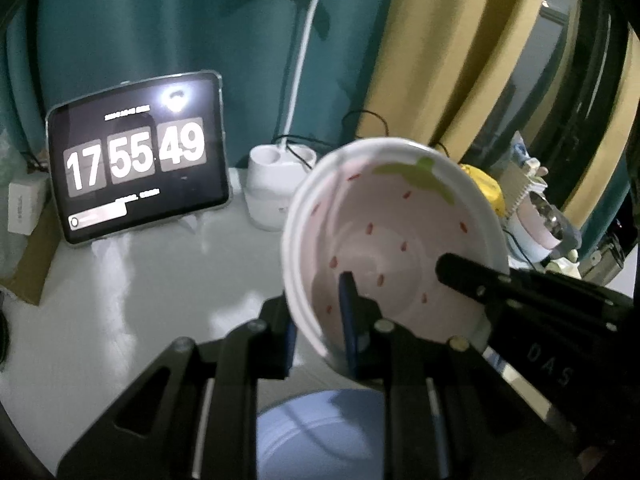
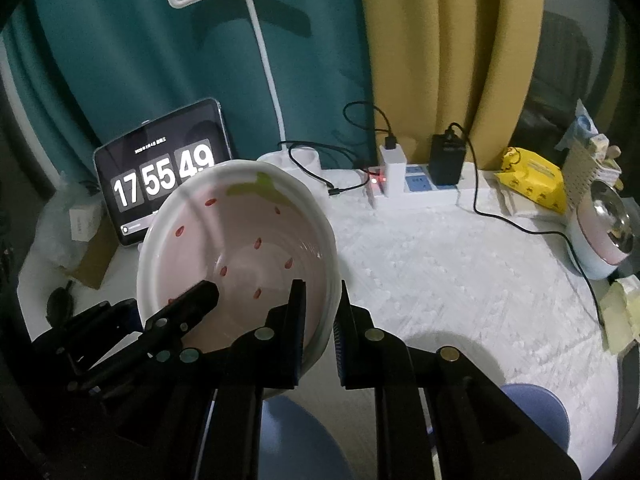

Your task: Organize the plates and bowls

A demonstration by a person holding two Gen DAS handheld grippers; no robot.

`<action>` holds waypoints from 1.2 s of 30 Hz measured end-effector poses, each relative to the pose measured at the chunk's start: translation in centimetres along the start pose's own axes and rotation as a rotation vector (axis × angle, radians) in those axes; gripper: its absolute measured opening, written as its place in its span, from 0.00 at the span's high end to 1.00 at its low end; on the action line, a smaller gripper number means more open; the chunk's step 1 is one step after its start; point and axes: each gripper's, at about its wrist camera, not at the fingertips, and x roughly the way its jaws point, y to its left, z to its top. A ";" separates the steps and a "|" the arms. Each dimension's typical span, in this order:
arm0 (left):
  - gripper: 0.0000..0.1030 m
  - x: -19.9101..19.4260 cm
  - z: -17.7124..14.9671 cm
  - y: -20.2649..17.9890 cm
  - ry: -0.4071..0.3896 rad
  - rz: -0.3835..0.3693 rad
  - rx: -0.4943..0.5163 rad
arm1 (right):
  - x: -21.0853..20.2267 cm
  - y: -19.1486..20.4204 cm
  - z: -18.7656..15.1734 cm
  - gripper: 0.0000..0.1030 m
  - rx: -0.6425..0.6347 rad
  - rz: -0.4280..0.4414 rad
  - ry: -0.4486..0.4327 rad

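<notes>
A white bowl with a pink strawberry pattern (image 1: 396, 236) is held tilted above the table by both grippers. My left gripper (image 1: 320, 320) is shut on the bowl's left rim, one finger inside and one outside. My right gripper (image 2: 320, 328) is shut on the bowl (image 2: 240, 248) at its right rim. The right gripper's finger (image 1: 472, 276) reaches into the bowl in the left wrist view; the left gripper's finger (image 2: 192, 300) shows in the right wrist view. A blue plate (image 1: 320, 436) lies below the bowl, also seen in the right wrist view (image 2: 296, 432). Another blue dish (image 2: 536, 412) lies at lower right.
A tablet clock (image 1: 138, 164) leans at the back left. A white desk lamp (image 1: 276, 184) stands beside it. A power strip with chargers (image 2: 416, 184), a yellow packet (image 2: 532, 180) and a pink-and-steel pot (image 2: 604, 236) sit at the back right. A cardboard box (image 2: 92, 264) is at left.
</notes>
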 end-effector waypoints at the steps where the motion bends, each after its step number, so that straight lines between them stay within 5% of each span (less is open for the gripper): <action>1: 0.81 -0.2 -0.1 -0.3 -0.001 -0.001 0.003 | -0.3 -0.1 -0.1 0.87 0.002 0.000 -0.002; 36: 0.81 -3.8 -4.7 -12.2 0.030 -0.069 0.106 | -9.1 -9.6 -7.2 0.87 0.104 -0.015 -0.056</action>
